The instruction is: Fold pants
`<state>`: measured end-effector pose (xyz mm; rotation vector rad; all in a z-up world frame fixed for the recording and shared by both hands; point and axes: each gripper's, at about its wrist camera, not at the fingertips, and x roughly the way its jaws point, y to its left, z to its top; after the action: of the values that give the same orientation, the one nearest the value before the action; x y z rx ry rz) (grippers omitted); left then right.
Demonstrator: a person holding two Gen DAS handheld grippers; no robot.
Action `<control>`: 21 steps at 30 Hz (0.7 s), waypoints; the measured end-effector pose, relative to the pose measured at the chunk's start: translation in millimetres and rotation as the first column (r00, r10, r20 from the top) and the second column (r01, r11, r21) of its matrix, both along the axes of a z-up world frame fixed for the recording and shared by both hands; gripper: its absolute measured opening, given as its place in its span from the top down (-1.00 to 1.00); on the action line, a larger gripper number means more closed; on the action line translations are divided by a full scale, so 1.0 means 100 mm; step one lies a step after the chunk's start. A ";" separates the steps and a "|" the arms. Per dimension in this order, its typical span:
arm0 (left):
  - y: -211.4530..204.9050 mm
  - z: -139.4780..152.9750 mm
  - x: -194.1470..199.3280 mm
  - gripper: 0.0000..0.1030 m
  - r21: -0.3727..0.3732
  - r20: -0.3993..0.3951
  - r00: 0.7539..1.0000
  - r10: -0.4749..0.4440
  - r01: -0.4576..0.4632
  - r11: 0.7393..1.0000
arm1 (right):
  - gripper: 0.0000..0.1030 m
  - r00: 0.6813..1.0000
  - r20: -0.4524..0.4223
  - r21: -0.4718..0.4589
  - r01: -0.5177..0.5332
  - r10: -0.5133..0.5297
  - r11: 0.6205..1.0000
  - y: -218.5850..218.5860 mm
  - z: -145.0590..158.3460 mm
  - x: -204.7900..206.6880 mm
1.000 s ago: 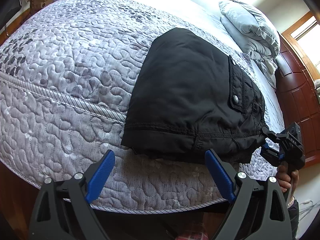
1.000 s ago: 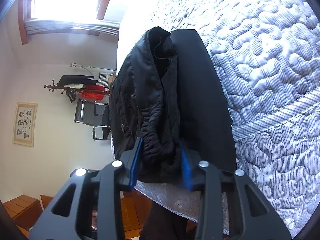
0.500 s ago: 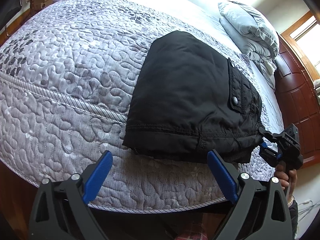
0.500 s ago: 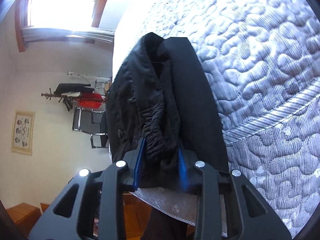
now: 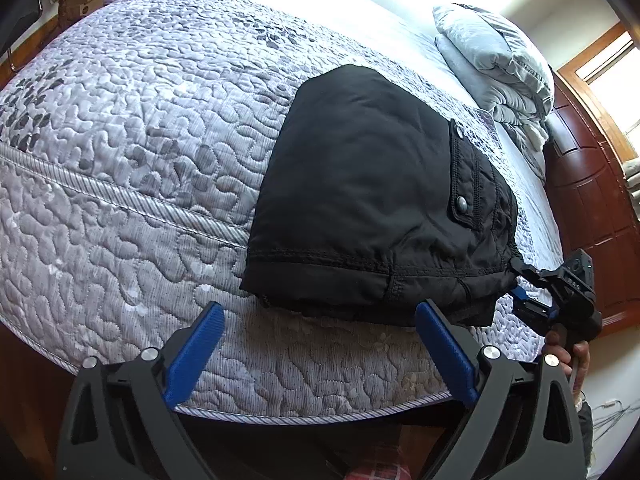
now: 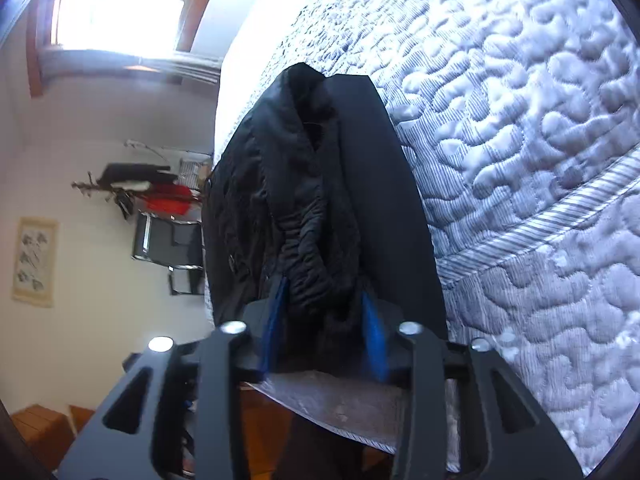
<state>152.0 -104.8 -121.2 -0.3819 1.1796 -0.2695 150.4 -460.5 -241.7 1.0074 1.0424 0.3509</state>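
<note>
Black pants point(image 5: 372, 200) lie folded in one compact bundle at the near corner of the quilted bed point(image 5: 132, 168). The right gripper point(image 6: 324, 316) has just been opening; its jaws stand apart around the bunched waistband, which still sits between them, seemingly no longer pinched. That looks like a release, so the fold is probably finished. The left gripper point(image 5: 320, 344) hovers spread wide and empty just short of the hem. One pair of pants, two grippers, one stack of bedding point(image 5: 492, 60).
</note>
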 end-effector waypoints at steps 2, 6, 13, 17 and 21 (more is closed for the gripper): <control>0.01 0.00 0.00 -0.88 -0.001 -0.001 1.000 0.004 -0.004 1.000 | -0.17 1.000 0.021 0.033 0.014 -0.014 0.999 0.00 0.05 -0.06; 0.00 0.01 -0.01 -0.89 -0.014 -0.005 1.000 0.006 -0.006 1.000 | -0.17 1.000 0.005 0.041 0.022 -0.022 0.999 0.02 0.06 -0.10; -0.05 0.06 -0.03 -0.89 -0.011 0.004 1.000 -0.010 0.010 1.000 | 0.30 0.999 -0.023 0.023 0.041 -0.041 0.999 0.03 -0.01 -0.16; -0.05 0.06 -0.04 -0.89 -0.011 0.004 1.000 -0.009 0.009 1.000 | 0.44 0.999 -0.016 0.041 0.047 -0.046 0.998 -0.02 -0.04 -0.21; -0.05 0.08 -0.04 -0.89 -0.014 0.008 1.000 -0.007 0.007 1.000 | 0.44 0.999 -0.010 0.016 0.046 -0.046 0.999 -0.02 0.01 -0.21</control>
<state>147.9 -109.5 -113.6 -0.3888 1.1725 -0.2856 129.1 -462.2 -240.8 1.0470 1.0245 0.3175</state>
